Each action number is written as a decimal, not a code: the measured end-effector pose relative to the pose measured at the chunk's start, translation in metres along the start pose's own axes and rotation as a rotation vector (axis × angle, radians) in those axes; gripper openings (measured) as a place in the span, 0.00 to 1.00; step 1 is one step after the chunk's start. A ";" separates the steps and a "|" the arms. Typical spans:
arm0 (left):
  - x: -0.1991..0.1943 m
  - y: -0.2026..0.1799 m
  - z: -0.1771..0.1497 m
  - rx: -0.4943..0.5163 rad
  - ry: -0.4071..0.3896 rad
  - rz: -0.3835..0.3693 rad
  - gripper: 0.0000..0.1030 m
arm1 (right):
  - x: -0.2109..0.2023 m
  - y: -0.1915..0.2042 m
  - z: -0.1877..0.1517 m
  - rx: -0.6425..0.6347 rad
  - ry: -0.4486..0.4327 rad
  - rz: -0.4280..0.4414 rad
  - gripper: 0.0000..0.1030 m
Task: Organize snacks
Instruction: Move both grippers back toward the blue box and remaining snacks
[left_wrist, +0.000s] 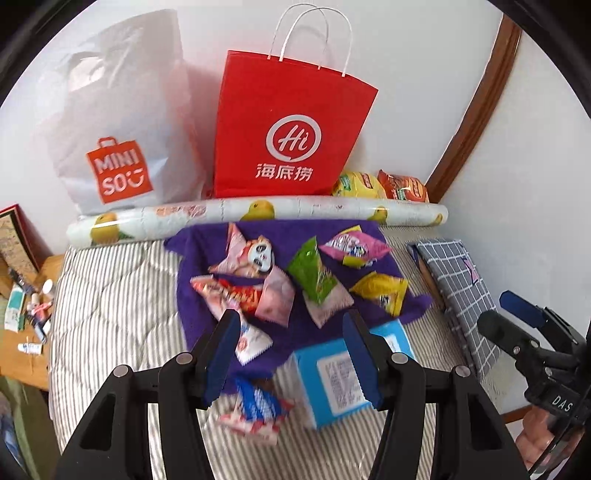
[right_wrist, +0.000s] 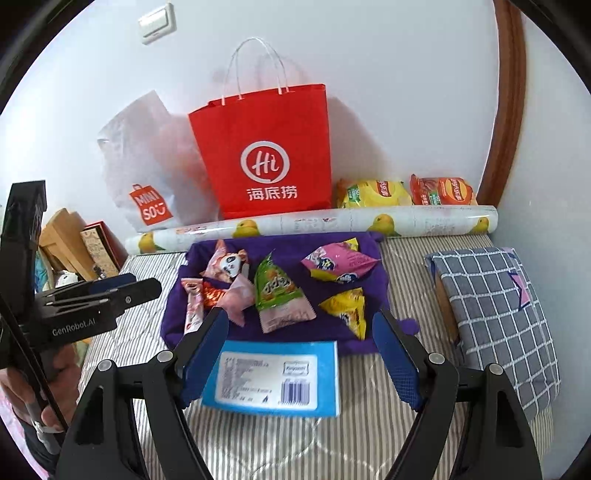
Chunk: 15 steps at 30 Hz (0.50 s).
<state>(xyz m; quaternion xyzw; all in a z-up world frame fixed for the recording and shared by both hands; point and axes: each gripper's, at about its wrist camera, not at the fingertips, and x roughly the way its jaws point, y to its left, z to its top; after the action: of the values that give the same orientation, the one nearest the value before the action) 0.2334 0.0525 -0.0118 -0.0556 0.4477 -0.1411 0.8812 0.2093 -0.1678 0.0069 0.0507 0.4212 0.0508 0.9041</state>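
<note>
The snack packets lie scattered over a purple cloth (right_wrist: 280, 332) spread on the bed (right_wrist: 295, 435), toward its far edge: a panda-print pink packet (right_wrist: 226, 263) at the cloth's far left, a green packet (right_wrist: 275, 286) in the middle, a pink one (right_wrist: 338, 263) at the far right, a yellow one (right_wrist: 347, 307) nearer the cloth's right edge. A blue box (right_wrist: 273, 376) lies flat on the bed just off the cloth's near edge, and a blue-and-red wrapped snack (left_wrist: 258, 406) sits beside it on the striped cover.

Nothing is gathered yet — this looks like the opening of the sorting, with both tools hanging above the pile. The left gripper (left_wrist: 291, 354) stands about half open with nothing between its jaws; the right gripper (right_wrist: 299, 358) is spread wide and is also empty, the box lying on the bed beneath it.

The next move likely calls for picking a packet or the box and lowering onto it — the crinkly wrappers will want a pinch on an edge. A red paper bag (right_wrist: 266, 155) stands against the wall beyond a printed roll (right_wrist: 314, 223), a possible destination.
</note>
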 end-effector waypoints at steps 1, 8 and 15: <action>-0.004 0.002 -0.006 -0.002 0.001 0.002 0.54 | -0.003 0.003 -0.004 -0.004 -0.001 -0.005 0.78; -0.019 0.006 -0.035 -0.004 0.013 0.010 0.54 | -0.022 0.017 -0.024 -0.025 -0.007 -0.021 0.78; -0.029 0.011 -0.056 -0.007 0.017 0.011 0.54 | -0.030 0.030 -0.039 -0.036 -0.009 -0.018 0.78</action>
<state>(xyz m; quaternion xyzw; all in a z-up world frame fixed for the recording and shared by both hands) 0.1745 0.0736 -0.0251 -0.0551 0.4560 -0.1350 0.8780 0.1586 -0.1406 0.0081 0.0309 0.4167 0.0502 0.9071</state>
